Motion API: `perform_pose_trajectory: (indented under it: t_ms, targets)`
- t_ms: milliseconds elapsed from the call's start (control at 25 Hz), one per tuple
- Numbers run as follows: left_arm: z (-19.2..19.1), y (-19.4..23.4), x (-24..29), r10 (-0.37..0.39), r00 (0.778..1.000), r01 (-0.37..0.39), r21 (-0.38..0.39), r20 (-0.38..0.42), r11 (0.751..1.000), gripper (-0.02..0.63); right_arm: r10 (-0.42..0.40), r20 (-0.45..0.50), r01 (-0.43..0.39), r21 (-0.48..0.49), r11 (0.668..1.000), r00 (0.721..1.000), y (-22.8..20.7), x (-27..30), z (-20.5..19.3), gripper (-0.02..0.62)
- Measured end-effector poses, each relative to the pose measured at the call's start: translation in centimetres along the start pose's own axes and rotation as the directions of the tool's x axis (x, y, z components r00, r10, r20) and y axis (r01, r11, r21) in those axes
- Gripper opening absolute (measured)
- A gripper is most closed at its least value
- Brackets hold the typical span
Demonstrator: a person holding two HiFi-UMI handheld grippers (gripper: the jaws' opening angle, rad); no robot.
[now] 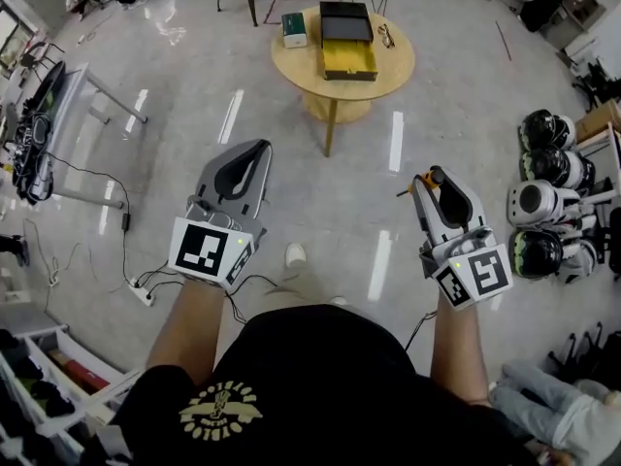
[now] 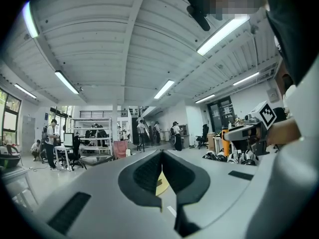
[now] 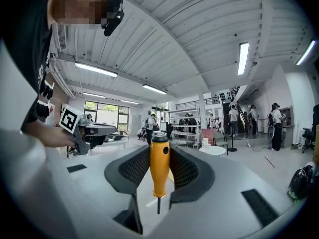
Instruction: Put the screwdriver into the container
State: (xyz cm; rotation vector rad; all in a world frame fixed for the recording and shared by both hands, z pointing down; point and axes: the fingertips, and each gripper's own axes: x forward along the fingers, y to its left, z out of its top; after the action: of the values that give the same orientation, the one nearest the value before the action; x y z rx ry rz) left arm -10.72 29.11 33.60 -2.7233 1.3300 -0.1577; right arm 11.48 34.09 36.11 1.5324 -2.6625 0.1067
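Observation:
An orange-handled screwdriver stands clamped between the pads of my right gripper, its thin shaft pointing down. In the head view the right gripper hangs at mid right over the floor, with the screwdriver in its jaws. The container, an open box with a black lid and a yellow inside, lies on a round wooden table far ahead. My left gripper is held over the floor at the left. The left gripper is shut, its jaw tips meeting on nothing.
A green box and a pair of glasses also lie on the round table. Several helmets are stacked at the right. A desk stands at the left, and cables with a power strip run along the floor.

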Motion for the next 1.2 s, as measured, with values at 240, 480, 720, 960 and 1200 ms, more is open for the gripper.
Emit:
perform_pose_trajectory:
  t_ms: [240, 480, 720, 960, 1200]
  targets:
    - [-3.9, 2.5, 2.2, 0.016, 0.999, -0.017, -0.028, -0.043, 0.999, 0.018, -0.006, -0.034, 0.006, 0.011, 1.000, 0.999, -1.4, 3.1, -2.0, 0.137]
    - [-4.0, 4.0, 4.1, 0.011, 0.999, -0.012, -0.022, -0.036, 1.000, 0.018, 0.001, -0.050, 0.000, 0.007, 1.000, 0.999, -1.8, 5.9, -1.8, 0.137]
    - [-3.2, 6.5, 5.9, 0.014, 1.000, -0.014, 0.000, -0.022, 1.000, 0.018, -0.011, -0.034, 0.011, -0.004, 1.000, 0.999, -2.6, 8.4, -0.5, 0.137]
    - [-3.1, 8.9, 7.9, 0.028, 0.999, -0.029, -0.004, -0.037, 1.000, 0.018, -0.021, -0.034, 0.021, -0.011, 1.000, 0.999, -2.7, 11.1, 0.1, 0.137]
    - [-2.2, 10.7, 9.0, -0.007, 1.000, 0.007, -0.006, 0.002, 1.000, 0.018, -0.023, -0.024, 0.022, -0.035, 0.999, 0.999, -2.2, 13.5, 1.6, 0.137]
